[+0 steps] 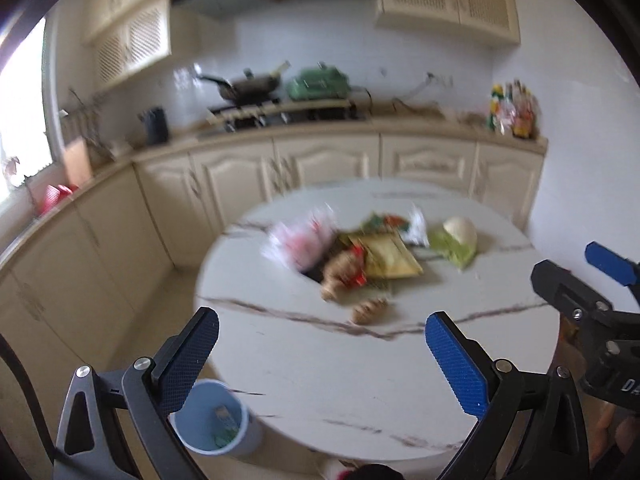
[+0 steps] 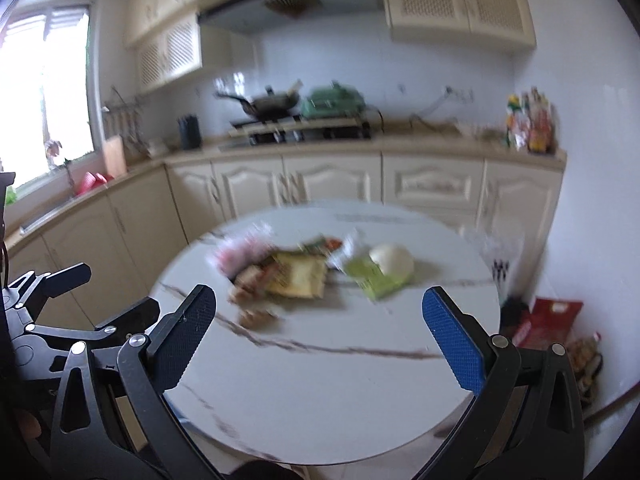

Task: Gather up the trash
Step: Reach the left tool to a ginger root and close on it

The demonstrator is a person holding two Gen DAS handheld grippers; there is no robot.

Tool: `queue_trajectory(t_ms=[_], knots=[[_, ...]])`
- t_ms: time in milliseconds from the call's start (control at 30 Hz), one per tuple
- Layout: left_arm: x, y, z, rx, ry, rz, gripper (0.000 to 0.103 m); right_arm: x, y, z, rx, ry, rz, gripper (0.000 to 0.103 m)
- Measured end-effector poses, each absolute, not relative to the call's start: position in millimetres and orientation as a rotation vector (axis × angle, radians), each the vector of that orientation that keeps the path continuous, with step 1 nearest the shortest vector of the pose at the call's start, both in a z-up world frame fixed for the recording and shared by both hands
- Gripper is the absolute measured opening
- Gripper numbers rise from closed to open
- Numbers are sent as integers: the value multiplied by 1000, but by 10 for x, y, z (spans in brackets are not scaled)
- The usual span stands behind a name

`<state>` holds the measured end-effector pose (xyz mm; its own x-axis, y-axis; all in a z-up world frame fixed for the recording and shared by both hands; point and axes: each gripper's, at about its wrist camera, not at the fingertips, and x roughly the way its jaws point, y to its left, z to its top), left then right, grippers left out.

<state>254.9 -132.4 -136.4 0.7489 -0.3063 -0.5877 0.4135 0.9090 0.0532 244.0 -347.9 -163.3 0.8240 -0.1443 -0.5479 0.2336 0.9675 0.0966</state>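
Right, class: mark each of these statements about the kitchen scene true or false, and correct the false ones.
1. Both claws, left claw and right claw, are open. True.
2. The round white marble-patterned table is bare. False: wrappers and scraps lie on it.
3. A light blue plastic bin stands beside the table. True.
4. The bin sits on the tabletop. False: it is on the floor.
5. A dark wok sits on the stove. True.

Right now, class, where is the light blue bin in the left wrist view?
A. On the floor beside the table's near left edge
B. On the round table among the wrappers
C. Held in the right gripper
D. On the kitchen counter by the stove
A. The light blue bin stands on the floor below the near left edge of the round table, apart from the wrappers on top.
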Motion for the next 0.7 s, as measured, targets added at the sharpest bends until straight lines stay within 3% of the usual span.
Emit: queue_trajectory(t_ms=[400, 500, 567, 700], knots=[[3801, -1826, -1720, 205, 847, -437, 100, 2971, -4022, -2385, 191, 783, -261, 103], [4076, -1883, -1751, 194, 875, -442, 94, 3066, -4108, -2453, 190, 800, -265, 103], [4185, -1899, -1741, 178, 890, -469, 81, 3107, -4125, -2480, 192, 805, -266, 103], [4315, -1955, -1786, 181, 901, -487, 67, 3176, -4176, -2509, 189, 813, -270, 103]])
